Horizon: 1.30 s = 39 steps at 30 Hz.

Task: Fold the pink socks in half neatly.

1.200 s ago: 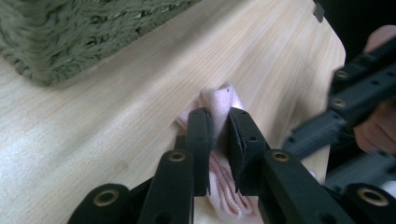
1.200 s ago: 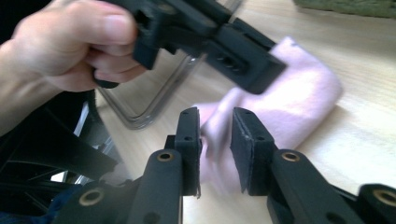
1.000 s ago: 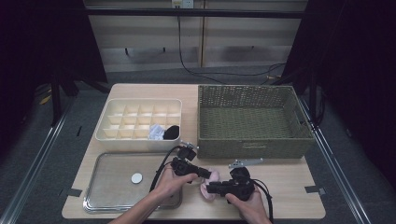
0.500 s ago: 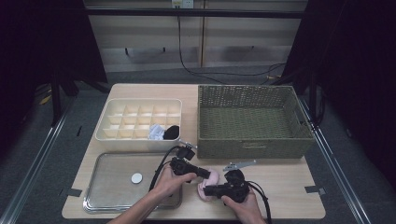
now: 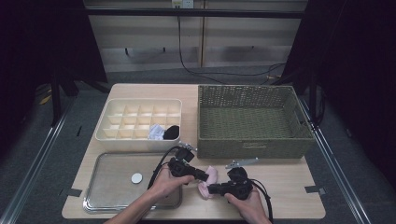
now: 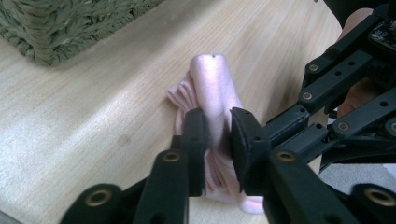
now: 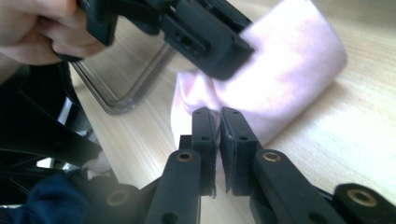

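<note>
Between both nearly closed grippers (image 5: 201, 176) (image 5: 212, 189), pink cloth (image 5: 208, 180)

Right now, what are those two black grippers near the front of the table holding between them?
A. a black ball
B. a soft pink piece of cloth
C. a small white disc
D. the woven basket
B: the left gripper is closed on a folded pink cloth, and the right gripper pinches the same cloth at another edge, while it lies on the wooden table.
</note>
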### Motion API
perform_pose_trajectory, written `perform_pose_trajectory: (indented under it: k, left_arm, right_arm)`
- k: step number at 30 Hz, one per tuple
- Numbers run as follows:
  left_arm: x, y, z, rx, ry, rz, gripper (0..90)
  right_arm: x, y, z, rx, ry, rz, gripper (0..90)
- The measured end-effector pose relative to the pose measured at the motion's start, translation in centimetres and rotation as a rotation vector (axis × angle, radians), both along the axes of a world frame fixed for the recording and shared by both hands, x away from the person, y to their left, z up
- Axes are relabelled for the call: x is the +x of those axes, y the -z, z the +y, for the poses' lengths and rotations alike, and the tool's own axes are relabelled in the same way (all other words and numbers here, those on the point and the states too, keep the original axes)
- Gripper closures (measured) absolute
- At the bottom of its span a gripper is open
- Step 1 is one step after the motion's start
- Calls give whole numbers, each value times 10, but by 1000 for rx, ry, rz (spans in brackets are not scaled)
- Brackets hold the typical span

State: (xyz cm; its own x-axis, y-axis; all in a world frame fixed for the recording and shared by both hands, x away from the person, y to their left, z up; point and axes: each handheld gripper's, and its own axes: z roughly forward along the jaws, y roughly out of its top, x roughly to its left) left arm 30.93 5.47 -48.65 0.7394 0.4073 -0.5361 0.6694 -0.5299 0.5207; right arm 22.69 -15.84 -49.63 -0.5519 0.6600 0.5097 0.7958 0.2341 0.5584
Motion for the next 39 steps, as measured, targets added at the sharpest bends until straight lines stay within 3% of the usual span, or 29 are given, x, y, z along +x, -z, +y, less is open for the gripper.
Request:
perform_pose_trajectory:
  k: [3, 7, 16, 19, 24, 28, 39]
  left_arm:
    - [0, 1, 2, -6, -3, -1, 811]
    - [3, 2, 4, -12, -7, 14, 827]
    - [5, 3, 5, -10, -2, 15, 827]
    - [4, 2, 4, -3, -9, 11, 780]
    - [6, 2, 3, 29, -22, 1, 593]
    - [4, 2, 1, 57, -11, 24, 467]
    - [-2, -2, -4, 9, -10, 48, 386]
  right_arm:
    - [-1, -2, -2, 6, 9, 4, 758]
    - [-2, -12, -16, 33, 53, -28, 739]
    - [-2, -12, -35, 36, 117, -27, 726]
    - [-2, -13, -37, 43, 126, -31, 713]
    - [-3, -15, -39, 52, 132, -40, 709]
    - [-2, -15, -39, 50, 131, -35, 708]
    - [-4, -16, -40, 55, 128, -38, 708]
